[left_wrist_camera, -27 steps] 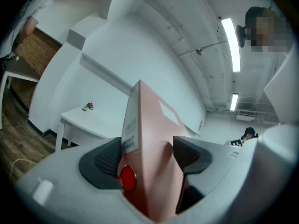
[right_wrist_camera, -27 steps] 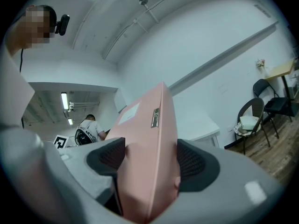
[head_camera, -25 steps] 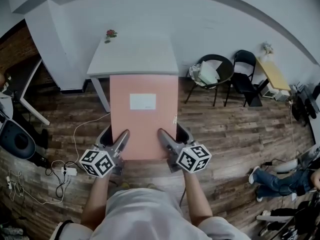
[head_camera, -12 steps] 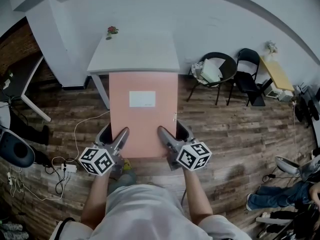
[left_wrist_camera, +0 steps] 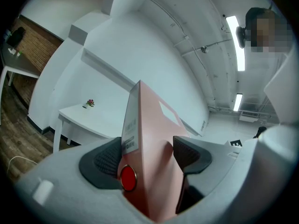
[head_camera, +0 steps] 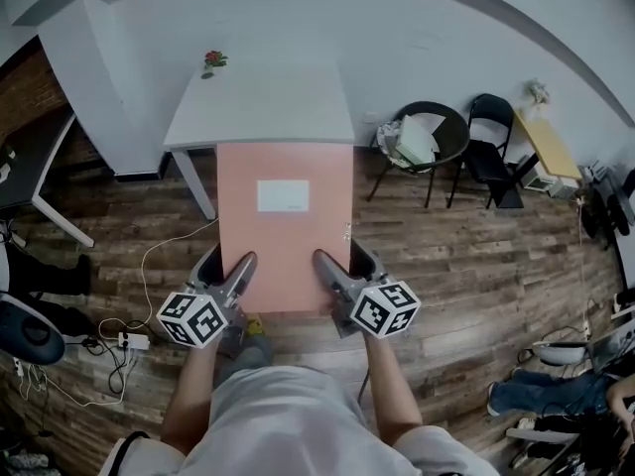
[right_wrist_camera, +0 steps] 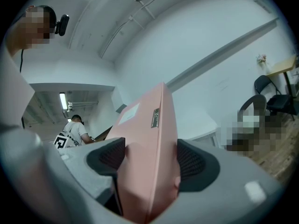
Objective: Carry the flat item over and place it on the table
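A flat pink folder (head_camera: 285, 224) with a white label is held level in front of me, above the wooden floor. My left gripper (head_camera: 226, 278) is shut on its near left edge and my right gripper (head_camera: 337, 278) is shut on its near right edge. In the left gripper view the pink folder (left_wrist_camera: 147, 143) stands edge-on between the two dark pads (left_wrist_camera: 106, 161). The right gripper view shows the pink folder (right_wrist_camera: 149, 157) clamped the same way. The white table (head_camera: 260, 107) lies just beyond the folder's far edge, with a small flower (head_camera: 212, 61) at its back left corner.
Two black chairs (head_camera: 456, 147) stand right of the table, one holding a white bag. A yellow side table (head_camera: 546, 147) is at the far right. Cables (head_camera: 124, 340) lie on the floor at left, and a dark desk (head_camera: 30, 167) stands there. A person's legs (head_camera: 526, 395) are at the lower right.
The table has drawn slightly nearer and shifted left in the head view as I walk. Both grippers keep the same hold on the folder.
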